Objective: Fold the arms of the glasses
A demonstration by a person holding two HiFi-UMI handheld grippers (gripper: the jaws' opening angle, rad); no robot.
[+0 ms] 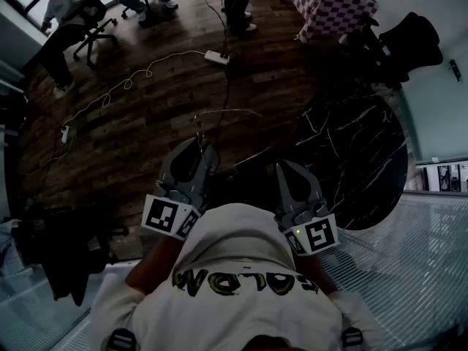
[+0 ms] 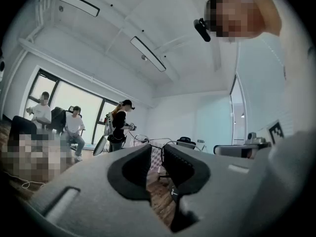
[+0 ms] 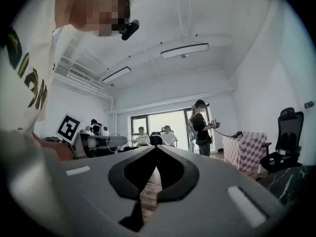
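No glasses show in any view. Both grippers are held close to the person's chest, above the white shirt [image 1: 241, 262], and point out over the wooden floor. The left gripper [image 1: 196, 151] [image 2: 158, 149] has its jaws a narrow gap apart, with nothing between them. The right gripper [image 1: 287, 168] [image 3: 155, 148] has its fingertips touching and holds nothing. Each gripper's marker cube sits just below it in the head view.
A round black marble table [image 1: 358, 159] lies to the right front. Beyond it stand a checkered table [image 1: 329, 2] and a black office chair [image 1: 406, 46]. Cables and a power strip [image 1: 216, 57] run across the floor. A seated person [image 1: 62, 6] and a standing person [image 1: 238, 2] are far off.
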